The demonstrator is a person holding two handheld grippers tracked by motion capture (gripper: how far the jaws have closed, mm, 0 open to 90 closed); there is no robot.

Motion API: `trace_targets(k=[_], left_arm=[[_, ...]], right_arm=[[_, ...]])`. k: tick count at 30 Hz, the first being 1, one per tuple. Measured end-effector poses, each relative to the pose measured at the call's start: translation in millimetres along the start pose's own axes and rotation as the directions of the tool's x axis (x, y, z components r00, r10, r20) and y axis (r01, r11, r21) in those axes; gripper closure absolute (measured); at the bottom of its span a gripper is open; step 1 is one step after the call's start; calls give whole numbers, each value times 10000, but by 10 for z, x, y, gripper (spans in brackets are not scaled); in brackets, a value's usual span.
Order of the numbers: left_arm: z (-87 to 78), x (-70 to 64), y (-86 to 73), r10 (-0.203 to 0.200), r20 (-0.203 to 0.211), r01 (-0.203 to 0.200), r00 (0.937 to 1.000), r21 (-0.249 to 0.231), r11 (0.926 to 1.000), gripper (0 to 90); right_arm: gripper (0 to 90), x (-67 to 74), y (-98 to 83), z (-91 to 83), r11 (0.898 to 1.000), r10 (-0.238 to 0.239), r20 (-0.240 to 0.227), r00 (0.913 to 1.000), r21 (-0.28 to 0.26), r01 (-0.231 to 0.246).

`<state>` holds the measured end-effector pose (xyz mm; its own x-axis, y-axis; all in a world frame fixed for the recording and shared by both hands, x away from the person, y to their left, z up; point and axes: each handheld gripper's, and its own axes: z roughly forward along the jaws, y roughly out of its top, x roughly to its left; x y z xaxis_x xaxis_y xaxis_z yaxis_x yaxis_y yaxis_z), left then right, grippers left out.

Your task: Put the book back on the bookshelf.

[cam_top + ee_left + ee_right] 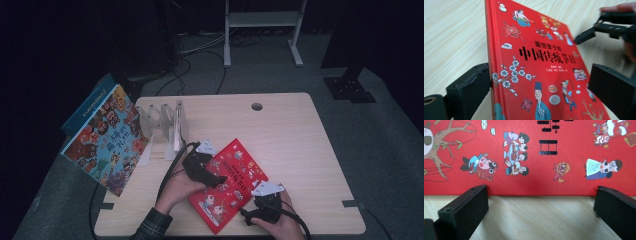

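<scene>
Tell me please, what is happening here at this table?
A person works on a red picture book lying on the wooden table, with a claw in each hand. The left claw has one jaw against the book's spine edge. The right claw waits open at the book's near edge. Another book leans by a clear rack.

Dim lab-like room, bare wooden table [300, 150], floor cables [200, 50], white metal stand [262, 20]
</scene>
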<state>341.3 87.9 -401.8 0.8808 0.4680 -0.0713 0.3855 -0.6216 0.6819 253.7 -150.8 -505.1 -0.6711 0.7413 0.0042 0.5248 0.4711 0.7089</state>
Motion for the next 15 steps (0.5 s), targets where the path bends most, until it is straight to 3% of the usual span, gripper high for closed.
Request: trace_targets(k=[4,9,15], left_arm=[[-134,-8,60,7,617,19,9981,-426,9991,112],[-223,-76,131,534,638,-507,9965,-433,9978,167],[-357,-153,170,1001,876,-893,9911,-1192,9888,320]], right_arm=[[0,-6,0,0,10000,-29,-33,10000,7,29],[0,-12,1,1,10000,-68,-60,10000,2,68],[0,-16,-6,-5,10000,-64,-99,9999,-10,64]])
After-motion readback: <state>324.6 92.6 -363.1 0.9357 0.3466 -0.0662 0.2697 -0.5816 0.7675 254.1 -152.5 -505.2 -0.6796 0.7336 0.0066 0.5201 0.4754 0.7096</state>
